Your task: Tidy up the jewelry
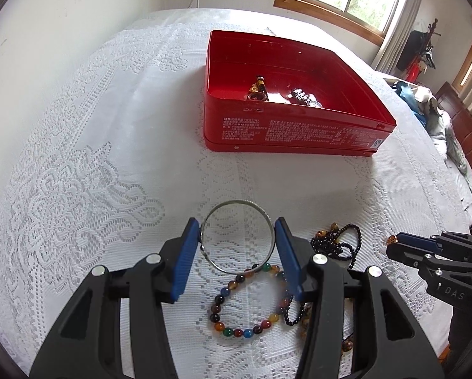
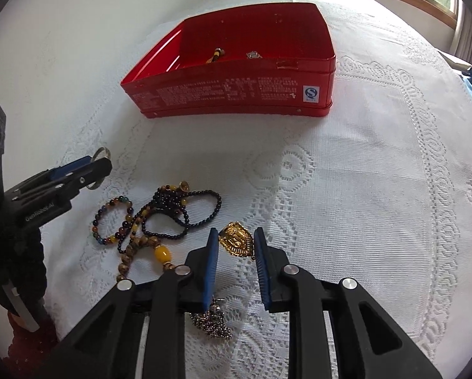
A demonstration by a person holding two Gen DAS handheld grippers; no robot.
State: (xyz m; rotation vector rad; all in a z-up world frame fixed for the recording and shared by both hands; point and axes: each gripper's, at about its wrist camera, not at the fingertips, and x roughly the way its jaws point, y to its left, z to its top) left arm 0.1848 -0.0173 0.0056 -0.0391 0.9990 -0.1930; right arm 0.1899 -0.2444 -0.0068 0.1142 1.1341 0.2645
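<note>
On the white lace cloth, both claws are at work over the jewelry pile. The left gripper has a thin silver bangle pinched across its width, one blue pad touching each side of the ring, and the ring looks lifted clear of the cloth. From the right wrist view you can see that same bangle poking out past the left gripper, up off the table.

Below the bangle lies a bracelet of coloured beads, flat on the lace, and just beside it a tangle of black beads.

Over to the right gripper: its pads are narrowed around a gold pendant, the pendant sitting right between the tips. Whether the pads are truly pressing on it, I cannot tell; it seems to touch the right-hand pad. A small silvery chain lies under the claw. Near it, a brown-bead string with a yellow bead crosses the black beads and the coloured bracelet.

Farther back stands the red tin, lid off, with a few pieces already lying inside. Same tin from the right side, well apart from the pile.
</note>
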